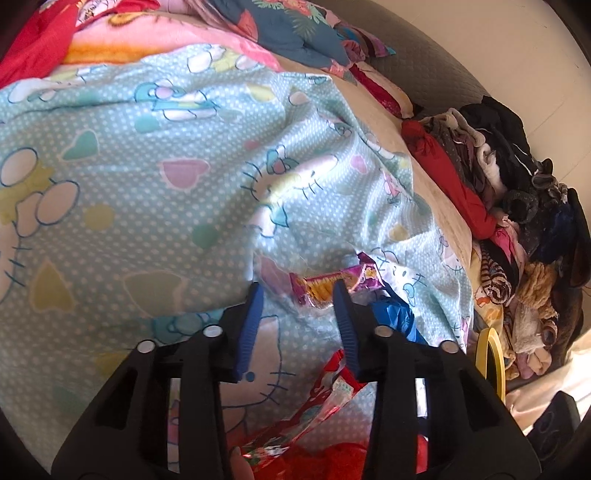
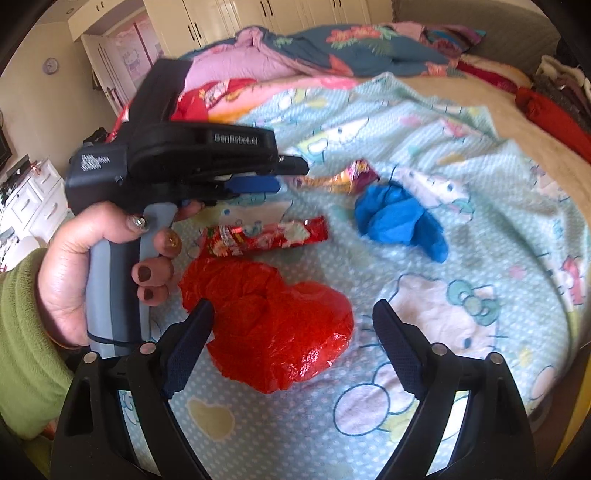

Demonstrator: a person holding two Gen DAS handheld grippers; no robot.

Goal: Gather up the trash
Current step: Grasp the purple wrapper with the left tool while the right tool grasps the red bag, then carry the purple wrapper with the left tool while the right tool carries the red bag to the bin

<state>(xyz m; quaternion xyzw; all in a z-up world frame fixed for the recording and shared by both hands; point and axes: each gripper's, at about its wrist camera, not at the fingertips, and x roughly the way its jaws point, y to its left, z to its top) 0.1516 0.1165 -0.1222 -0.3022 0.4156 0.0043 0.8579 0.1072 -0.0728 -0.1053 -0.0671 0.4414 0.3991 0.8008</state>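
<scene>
On a light blue cartoon-cat bedsheet (image 2: 369,122) lie a red plastic bag (image 2: 273,328), a red snack wrapper (image 2: 266,238), a crumpled blue piece (image 2: 399,218) and a pink-and-gold candy wrapper (image 2: 347,177). My left gripper (image 1: 299,291) is open and empty, hovering just before the pink-and-gold wrapper (image 1: 332,284); the red wrapper (image 1: 325,391) lies under it and the blue piece (image 1: 395,317) is to its right. It also shows in the right wrist view (image 2: 288,173). My right gripper (image 2: 291,310) is open and empty, its fingers straddling the red bag.
Piled quilts (image 2: 332,48) lie at the bed's far end. A heap of clothes (image 1: 517,221) runs along the right side. A yellow ring (image 1: 491,354) stands at the bed edge. Cupboards (image 2: 258,14) line the far wall.
</scene>
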